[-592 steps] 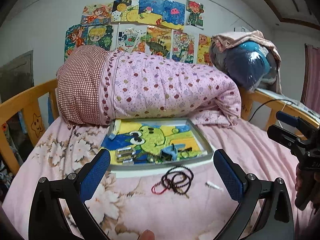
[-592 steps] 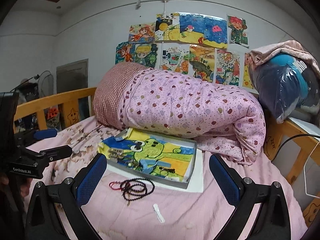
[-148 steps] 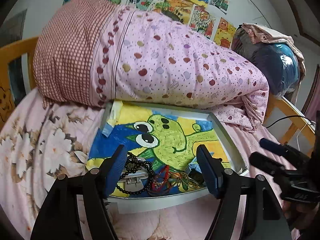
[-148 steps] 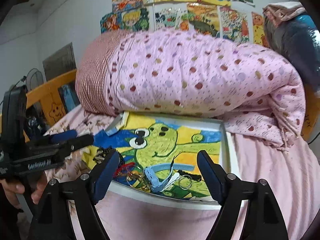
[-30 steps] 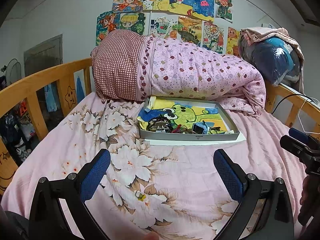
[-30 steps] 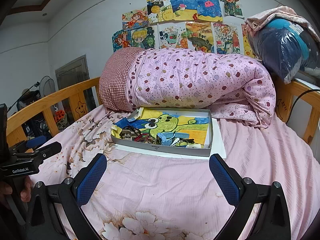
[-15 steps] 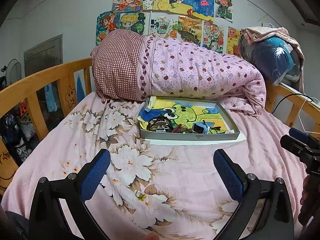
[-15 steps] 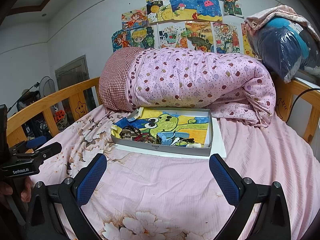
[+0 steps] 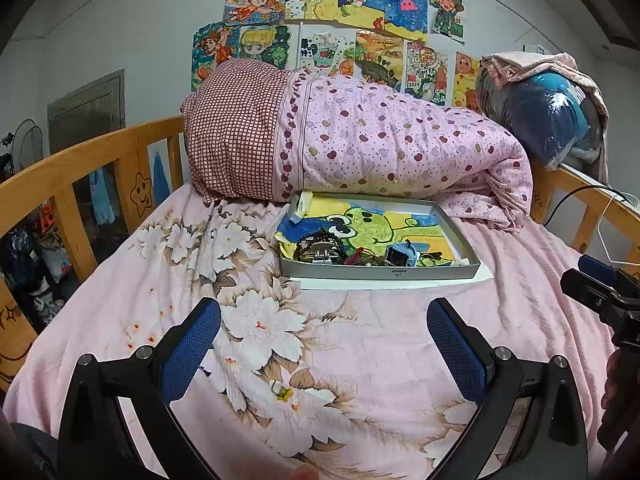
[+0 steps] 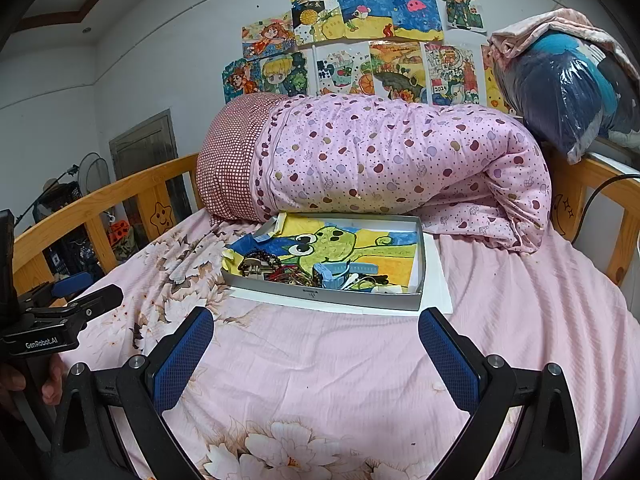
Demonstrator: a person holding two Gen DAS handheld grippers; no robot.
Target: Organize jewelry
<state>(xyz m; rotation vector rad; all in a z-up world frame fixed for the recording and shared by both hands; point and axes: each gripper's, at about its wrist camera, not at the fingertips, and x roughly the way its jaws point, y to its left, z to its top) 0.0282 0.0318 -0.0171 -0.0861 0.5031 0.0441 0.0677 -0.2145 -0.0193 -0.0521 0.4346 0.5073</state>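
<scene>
The left gripper (image 9: 323, 332) and right gripper (image 10: 316, 336) both hover with their 2 blue-padded fingers spread wide, holding nothing. Well ahead of each lies the shallow grey rectangular tray (image 9: 380, 271) lined with a green frog drawing, its near wall facing the grippers. The tangled beaded jewelry (image 10: 280, 270) sits heaped inside along that near wall (bracelets, rings, a blue watch). Bare pink floral bedsheet (image 9: 312, 344) fills the stretch between fingers and tray. Beyond the tray, touching its far edge, lies the rolled pink spotted quilt (image 10: 392, 160); orange wooden bed rails (image 9: 72, 184) bound the sides.
</scene>
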